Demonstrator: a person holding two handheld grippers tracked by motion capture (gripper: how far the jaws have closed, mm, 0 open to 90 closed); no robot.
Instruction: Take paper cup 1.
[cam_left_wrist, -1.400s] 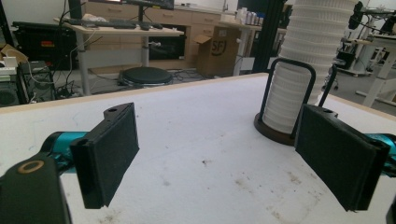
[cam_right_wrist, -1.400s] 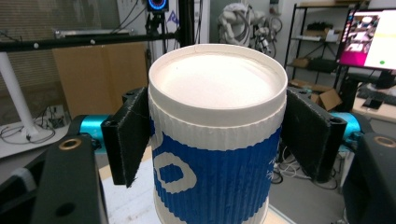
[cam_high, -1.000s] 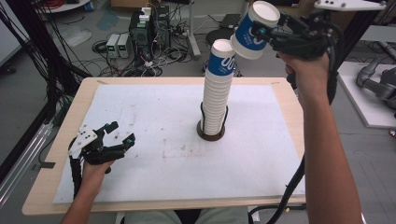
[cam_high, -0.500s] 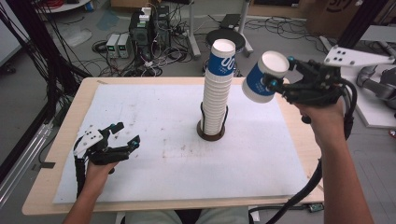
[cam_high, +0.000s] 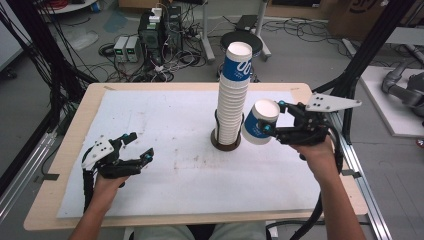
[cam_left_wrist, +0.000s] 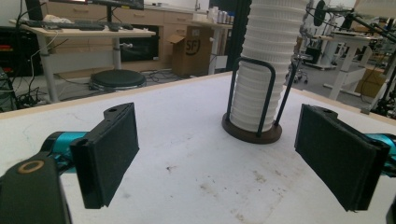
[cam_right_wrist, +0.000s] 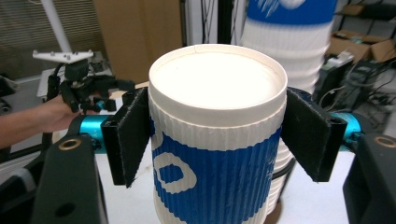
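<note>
Right gripper (cam_high: 272, 131) has its jaws clamped on a single blue-and-white cup (cam_high: 259, 122), held just right of the cup stack (cam_high: 231, 100) at worktop centre, cup axis tilted. Left gripper (cam_high: 134, 150) sits near-left, jaws wide apart, empty.
</note>
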